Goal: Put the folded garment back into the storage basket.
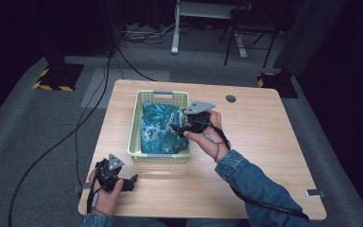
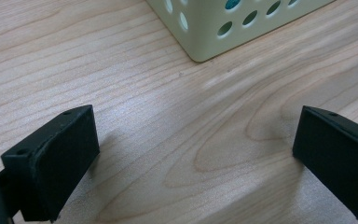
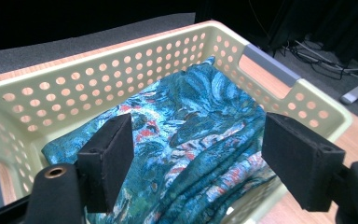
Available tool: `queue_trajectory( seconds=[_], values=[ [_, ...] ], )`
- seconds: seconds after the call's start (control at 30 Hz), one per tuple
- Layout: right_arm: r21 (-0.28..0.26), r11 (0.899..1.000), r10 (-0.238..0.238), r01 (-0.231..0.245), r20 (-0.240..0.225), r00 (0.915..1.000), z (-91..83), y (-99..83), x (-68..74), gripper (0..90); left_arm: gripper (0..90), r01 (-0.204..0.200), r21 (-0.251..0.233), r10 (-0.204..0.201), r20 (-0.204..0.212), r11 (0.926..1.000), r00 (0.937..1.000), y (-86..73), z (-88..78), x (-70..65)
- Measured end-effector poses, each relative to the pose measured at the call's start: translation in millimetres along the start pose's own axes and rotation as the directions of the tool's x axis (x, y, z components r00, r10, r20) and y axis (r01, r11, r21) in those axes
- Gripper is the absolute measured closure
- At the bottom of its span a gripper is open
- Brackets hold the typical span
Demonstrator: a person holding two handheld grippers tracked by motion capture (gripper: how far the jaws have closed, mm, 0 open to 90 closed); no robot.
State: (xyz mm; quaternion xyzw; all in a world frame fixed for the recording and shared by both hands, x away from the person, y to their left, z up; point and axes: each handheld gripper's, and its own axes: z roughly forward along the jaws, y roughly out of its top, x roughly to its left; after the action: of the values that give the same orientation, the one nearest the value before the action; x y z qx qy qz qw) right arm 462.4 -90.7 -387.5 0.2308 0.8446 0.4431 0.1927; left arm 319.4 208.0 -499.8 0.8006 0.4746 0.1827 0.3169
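Teal patterned cloth (image 1: pixel 162 126) sits folded inside the pale green basket (image 1: pixel 135 126), which is on the wooden counter (image 1: pixel 264 142), toward the far left-centre. In the right gripper view the cloth (image 3: pixel 200 126) lies bunched in soft folds against the basket's perforated walls (image 3: pixel 88 84), fully inside the rim, nothing hanging over. Right gripper (image 1: pixel 182 126) hovers over the basket's right edge, jaws spread with nothing between them; the cloth shows below and past the pads, not pinched. Reads as a release: the cloth looks placed and let go. Left gripper (image 1: pixel 131 182) rests low at the near-left corner of the counter, apart from the basket; its own view shows jaws spread wide over bare wood, empty, with a basket corner (image 2: pixel 214 28) just ahead. Judgement: putting the cloth into the basket looks basically done. What's left, if anything, is pulling the right gripper clear of the basket, maybe tidying the folds. No other loose items visible on the counter, so no further garment to load as far as shown.
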Motion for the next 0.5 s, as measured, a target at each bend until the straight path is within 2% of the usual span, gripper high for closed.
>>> queue_trajectory(
  seconds=[0.5],
  values=[
    [-0.031,0.999,-0.014,0.014,0.008,0.9999,-35.3,0.1,-9.2,24.2,0.1,0.000,0.000,0.000,0.000,1.0000,1.0000,0.0,0.0,0.0]
  ],
)
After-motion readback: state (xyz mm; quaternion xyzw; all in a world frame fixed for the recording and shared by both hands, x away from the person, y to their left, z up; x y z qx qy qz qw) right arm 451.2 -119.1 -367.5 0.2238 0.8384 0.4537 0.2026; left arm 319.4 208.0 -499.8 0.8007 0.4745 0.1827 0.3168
